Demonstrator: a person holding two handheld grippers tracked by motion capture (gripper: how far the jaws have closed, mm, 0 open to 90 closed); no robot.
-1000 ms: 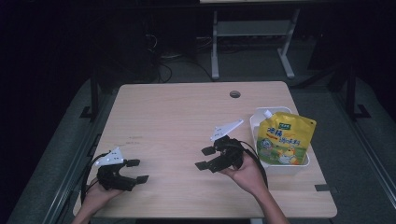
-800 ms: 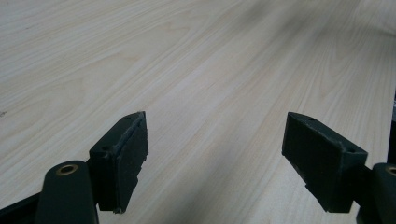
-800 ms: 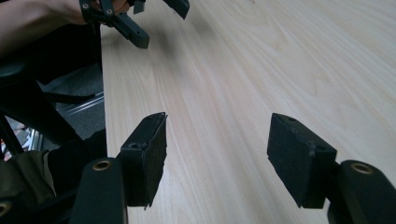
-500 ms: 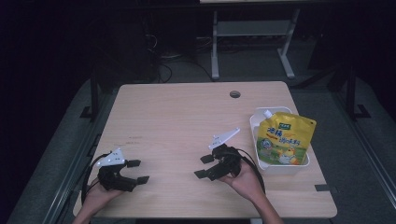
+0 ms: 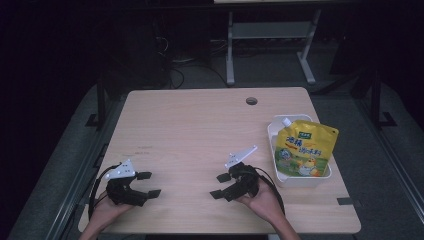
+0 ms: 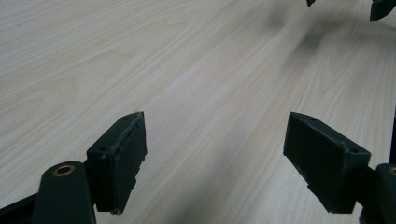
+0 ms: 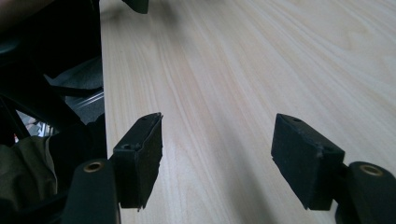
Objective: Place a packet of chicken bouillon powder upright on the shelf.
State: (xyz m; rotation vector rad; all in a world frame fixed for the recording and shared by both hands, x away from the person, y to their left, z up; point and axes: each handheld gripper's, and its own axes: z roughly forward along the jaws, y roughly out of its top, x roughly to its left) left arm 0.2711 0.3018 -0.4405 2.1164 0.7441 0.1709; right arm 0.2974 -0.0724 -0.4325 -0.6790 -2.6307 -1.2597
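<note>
The right gripper (image 5: 220, 186) and left gripper (image 5: 148, 184) both rest wide open on the worktop (image 5: 200, 130), holding nothing. The yellow spouted pouch (image 5: 304, 149) stands in a white tray (image 5: 274, 131) to the right gripper's right (leaning, top-heavy); a careless sideways reach could topple it.

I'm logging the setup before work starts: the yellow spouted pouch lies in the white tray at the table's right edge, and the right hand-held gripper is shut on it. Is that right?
Not quite. The yellow spouted pouch does lie in the white tray at the table's right edge, but the right hand-held gripper is open and apart from it. The high view shows the gap; the right gripper view shows bare wood between its jaws.
</note>
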